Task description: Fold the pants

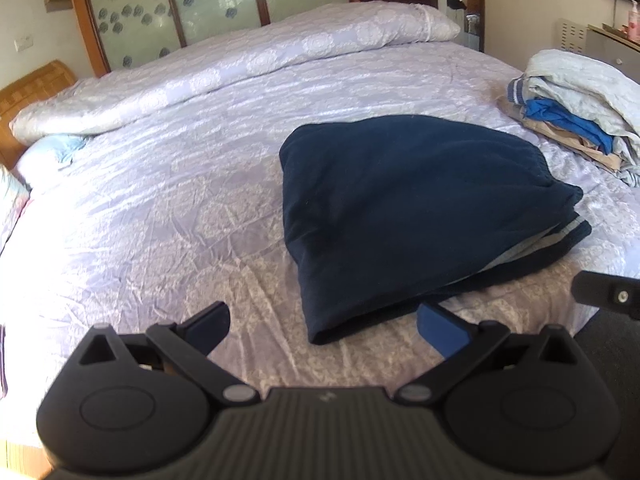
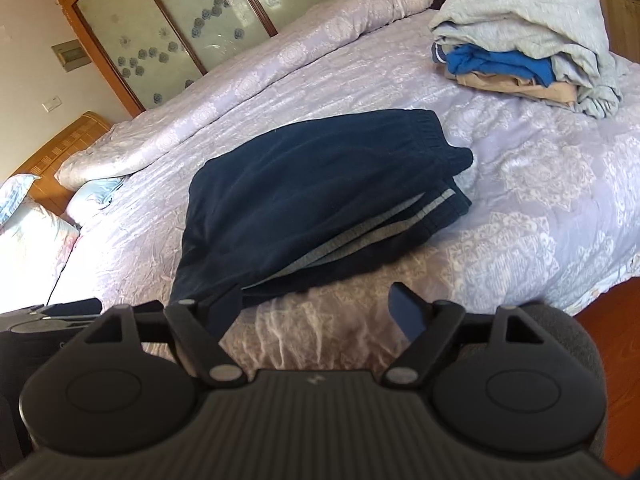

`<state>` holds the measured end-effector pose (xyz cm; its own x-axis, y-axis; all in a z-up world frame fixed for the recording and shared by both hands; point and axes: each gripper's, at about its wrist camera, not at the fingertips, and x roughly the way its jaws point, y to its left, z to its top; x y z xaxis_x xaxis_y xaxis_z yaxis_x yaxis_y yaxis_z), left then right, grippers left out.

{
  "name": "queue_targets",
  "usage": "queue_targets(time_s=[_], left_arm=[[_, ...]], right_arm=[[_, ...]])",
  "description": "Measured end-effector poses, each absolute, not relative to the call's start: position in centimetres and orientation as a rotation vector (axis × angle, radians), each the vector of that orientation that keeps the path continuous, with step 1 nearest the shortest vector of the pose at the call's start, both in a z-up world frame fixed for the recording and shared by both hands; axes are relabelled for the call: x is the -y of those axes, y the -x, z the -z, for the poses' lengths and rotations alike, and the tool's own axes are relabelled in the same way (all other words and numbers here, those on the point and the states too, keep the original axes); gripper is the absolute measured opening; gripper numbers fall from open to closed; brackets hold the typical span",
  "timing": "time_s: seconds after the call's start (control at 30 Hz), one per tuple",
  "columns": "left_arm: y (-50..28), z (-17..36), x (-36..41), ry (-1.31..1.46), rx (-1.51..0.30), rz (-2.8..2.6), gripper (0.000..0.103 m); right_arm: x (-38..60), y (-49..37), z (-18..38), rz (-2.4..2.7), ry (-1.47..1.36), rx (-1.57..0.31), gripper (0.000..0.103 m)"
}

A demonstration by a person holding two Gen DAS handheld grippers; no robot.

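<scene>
Dark navy pants point(image 1: 404, 204) point(image 2: 316, 208) with a grey side stripe lie folded into a compact stack on the lilac bedspread point(image 1: 160, 208) point(image 2: 520, 208). My left gripper point(image 1: 324, 322) hovers just in front of the stack's near fold, fingers spread wide with only bedspread and the fold's tip between them. In the right wrist view my right gripper point(image 2: 316, 304) stands open at the stack's near edge; its left finger point(image 2: 224, 304) overlaps the pants' lower corner in the picture, and contact cannot be told. Neither gripper holds anything.
A pile of other clothes point(image 1: 576, 108) point(image 2: 532, 44), pale grey over blue and tan, sits at the bed's right side. A rolled duvet point(image 1: 240, 64) lies along the far edge below the headboard point(image 1: 176, 4). Pillows point(image 2: 28, 232) are at the left. Wooden floor point(image 2: 616, 340) shows to the right.
</scene>
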<state>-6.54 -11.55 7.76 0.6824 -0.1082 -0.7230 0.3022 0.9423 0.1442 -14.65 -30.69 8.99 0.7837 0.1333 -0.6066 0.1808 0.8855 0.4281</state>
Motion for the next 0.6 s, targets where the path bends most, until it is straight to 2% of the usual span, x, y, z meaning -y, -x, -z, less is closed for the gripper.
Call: queue_targets(time_s=[0.6], left_arm=[[6.82, -8.08, 11.66, -0.266, -0.764, 0.254, 0.103]], right_arm=[[30.66, 14.72, -8.82, 0.041, -0.505, -0.679, 0.084]])
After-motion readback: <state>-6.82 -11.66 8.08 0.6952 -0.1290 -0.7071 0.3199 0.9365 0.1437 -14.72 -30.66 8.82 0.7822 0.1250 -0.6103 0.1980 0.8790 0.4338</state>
